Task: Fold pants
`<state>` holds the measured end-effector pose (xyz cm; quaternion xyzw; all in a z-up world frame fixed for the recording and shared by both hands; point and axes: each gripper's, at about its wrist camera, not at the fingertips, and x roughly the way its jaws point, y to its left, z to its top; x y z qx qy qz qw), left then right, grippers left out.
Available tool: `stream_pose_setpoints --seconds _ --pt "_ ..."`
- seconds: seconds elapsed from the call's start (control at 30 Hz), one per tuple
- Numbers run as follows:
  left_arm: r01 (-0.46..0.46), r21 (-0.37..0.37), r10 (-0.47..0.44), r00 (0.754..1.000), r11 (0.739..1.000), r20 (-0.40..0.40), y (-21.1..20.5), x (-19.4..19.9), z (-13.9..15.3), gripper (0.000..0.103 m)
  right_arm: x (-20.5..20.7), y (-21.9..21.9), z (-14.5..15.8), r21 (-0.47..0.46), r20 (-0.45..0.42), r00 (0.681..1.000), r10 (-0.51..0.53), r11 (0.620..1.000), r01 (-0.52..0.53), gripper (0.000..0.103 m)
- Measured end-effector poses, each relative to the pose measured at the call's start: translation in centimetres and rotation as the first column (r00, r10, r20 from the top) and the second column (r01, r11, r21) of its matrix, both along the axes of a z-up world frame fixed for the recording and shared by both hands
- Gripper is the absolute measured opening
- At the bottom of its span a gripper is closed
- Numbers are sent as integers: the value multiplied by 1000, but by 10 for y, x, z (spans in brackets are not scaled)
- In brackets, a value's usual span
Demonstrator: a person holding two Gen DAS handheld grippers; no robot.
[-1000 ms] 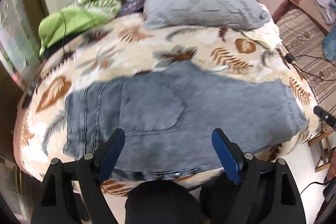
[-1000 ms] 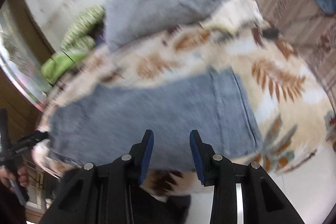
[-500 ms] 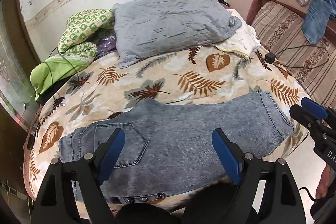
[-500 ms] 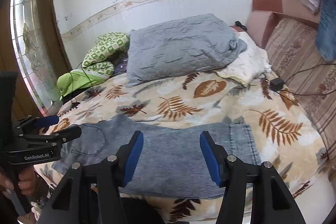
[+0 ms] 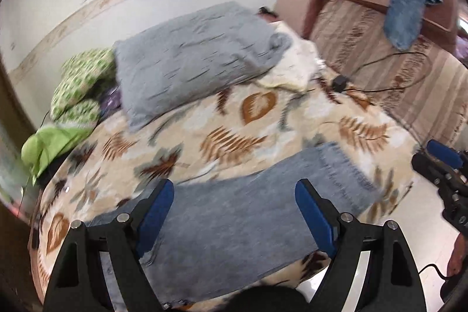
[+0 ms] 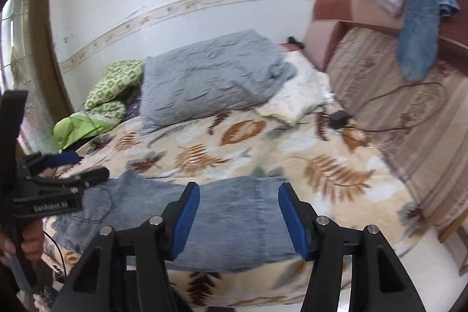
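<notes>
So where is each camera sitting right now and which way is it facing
Left wrist: sits on the open left gripper, looking across the blue denim pants on the leaf-print blanket toward the grey quilted pillow; the right gripper shows at its right edge.
Right wrist: sits on the open right gripper, facing the same way over the pants' leg end; the left gripper shows at left.
Both share the pants, blanket, pillow and striped sofa.
</notes>
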<state>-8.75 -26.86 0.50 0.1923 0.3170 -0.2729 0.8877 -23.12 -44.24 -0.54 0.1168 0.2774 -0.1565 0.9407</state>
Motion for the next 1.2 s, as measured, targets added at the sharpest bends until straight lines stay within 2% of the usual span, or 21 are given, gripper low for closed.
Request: stream_pose_setpoints --seconds 0.17,0.43,0.83,1.2 --pt "99 10 -99 995 995 -9 -43 -21 4 85 -25 -25 -18 14 -42 998 -46 999 47 60" --pt "163 49 -164 986 985 24 -78 -47 6 85 -58 -64 -34 49 -44 993 -108 993 110 60" --pt "166 69 -169 985 984 43 -89 -55 5 86 -61 -81 -51 95 -53 992 -114 988 118 60" --pt "137 41 -138 990 990 37 -74 -46 6 86 -53 -72 -55 96 -81 992 -95 990 103 60"
